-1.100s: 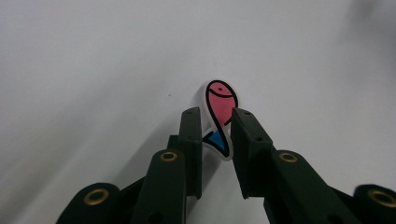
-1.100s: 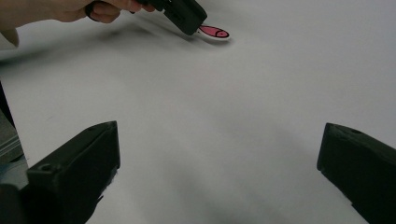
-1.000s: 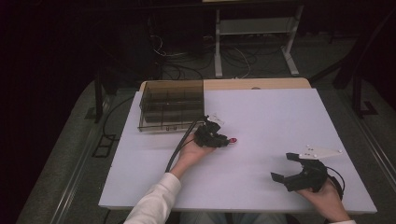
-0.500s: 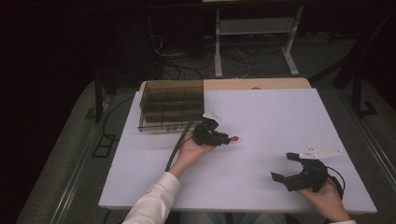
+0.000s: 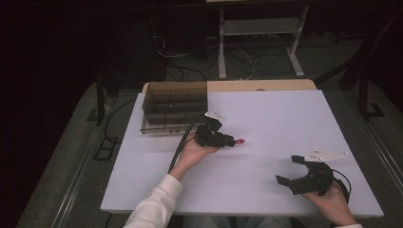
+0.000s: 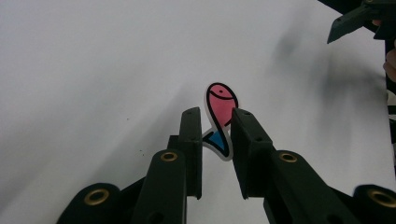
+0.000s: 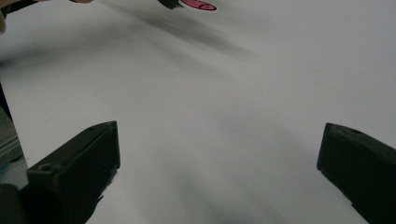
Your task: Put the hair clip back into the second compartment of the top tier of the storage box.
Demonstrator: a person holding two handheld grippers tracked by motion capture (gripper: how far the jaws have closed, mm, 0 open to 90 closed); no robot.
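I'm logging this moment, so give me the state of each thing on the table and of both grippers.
Fish: pinched by its blue tail, head sticking out past the jaws.
Left gripper: shut on the fish.
Right gripper: open, holding nothing.
Organizer: upright at the table's far left; contents cannot be told.

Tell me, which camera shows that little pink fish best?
The left gripper view: the pink fish sits close between the left hand-held gripper jaws. The high view gives a tiny pink speck; the right gripper view, a cropped sliver.
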